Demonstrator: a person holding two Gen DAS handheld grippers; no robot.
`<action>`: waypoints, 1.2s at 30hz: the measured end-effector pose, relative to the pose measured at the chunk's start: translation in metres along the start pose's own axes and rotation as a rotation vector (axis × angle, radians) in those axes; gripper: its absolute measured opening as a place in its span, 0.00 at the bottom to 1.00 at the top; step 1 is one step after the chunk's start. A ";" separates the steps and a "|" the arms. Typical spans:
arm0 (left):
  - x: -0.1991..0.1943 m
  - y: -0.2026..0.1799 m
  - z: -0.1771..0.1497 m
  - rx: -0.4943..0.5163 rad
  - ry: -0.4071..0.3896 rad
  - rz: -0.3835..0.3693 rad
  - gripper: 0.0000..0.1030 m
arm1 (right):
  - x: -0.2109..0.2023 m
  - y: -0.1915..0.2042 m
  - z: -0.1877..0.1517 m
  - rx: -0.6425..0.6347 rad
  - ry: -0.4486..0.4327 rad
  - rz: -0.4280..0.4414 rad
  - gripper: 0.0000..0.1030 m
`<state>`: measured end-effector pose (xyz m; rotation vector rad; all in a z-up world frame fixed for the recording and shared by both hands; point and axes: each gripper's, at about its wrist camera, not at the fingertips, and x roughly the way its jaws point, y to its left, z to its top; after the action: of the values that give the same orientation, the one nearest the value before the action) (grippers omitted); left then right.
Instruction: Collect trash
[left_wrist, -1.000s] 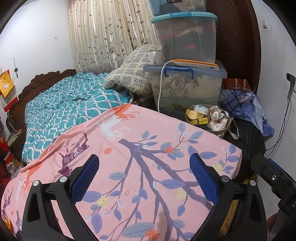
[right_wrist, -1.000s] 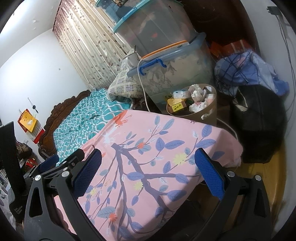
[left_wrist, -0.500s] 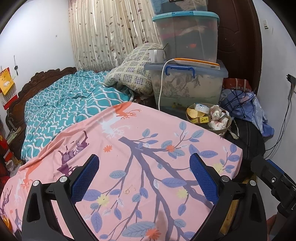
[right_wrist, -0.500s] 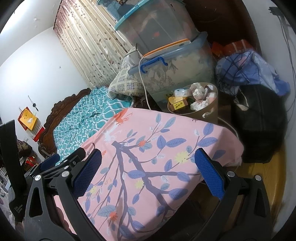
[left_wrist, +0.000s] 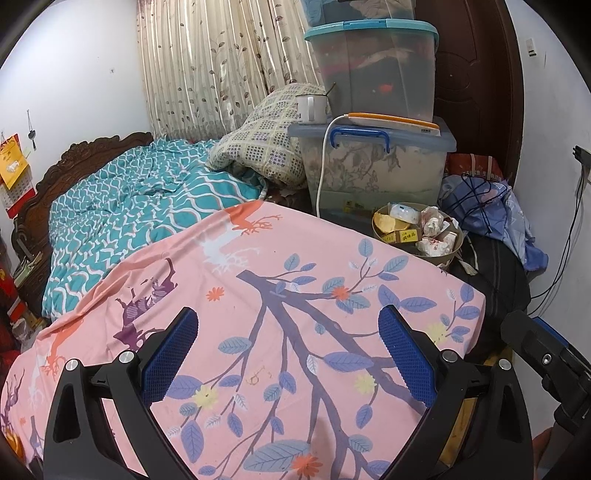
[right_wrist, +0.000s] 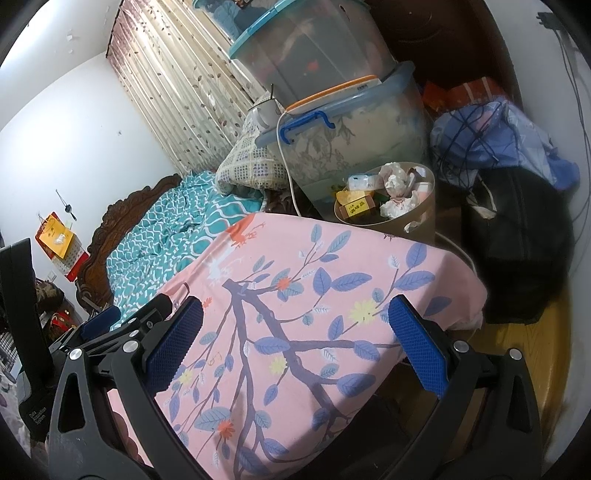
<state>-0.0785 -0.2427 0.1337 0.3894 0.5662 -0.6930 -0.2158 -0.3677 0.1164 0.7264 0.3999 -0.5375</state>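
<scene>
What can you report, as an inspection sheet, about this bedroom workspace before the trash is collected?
Surface: pink floral sheet lies flat on the bed; no loose trash seen on it.
Job's things: round trash bin stands beyond the bed's far corner, filled with crumpled tissues and small boxes.
Clutter: stacked storage boxes, a white mug, a blue cloth bundle, a black bag.
Grippers: left gripper open, empty; right gripper open, empty; both over the sheet.
Cables: white cable hangs down the lower box; dark wires along the right wall.
Surroundings: curtain, teal quilt, carved headboard.
</scene>
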 end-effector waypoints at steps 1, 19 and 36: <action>0.000 -0.001 -0.001 0.000 0.000 0.000 0.92 | 0.001 -0.001 -0.001 0.000 0.001 0.000 0.97; 0.001 0.000 -0.008 0.001 0.006 -0.002 0.92 | 0.001 0.000 -0.001 -0.001 0.001 0.000 0.97; 0.001 0.000 -0.009 0.001 0.008 -0.003 0.92 | 0.002 0.001 -0.002 -0.001 0.002 -0.001 0.97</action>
<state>-0.0808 -0.2386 0.1262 0.3929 0.5742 -0.6944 -0.2144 -0.3664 0.1146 0.7257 0.4028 -0.5374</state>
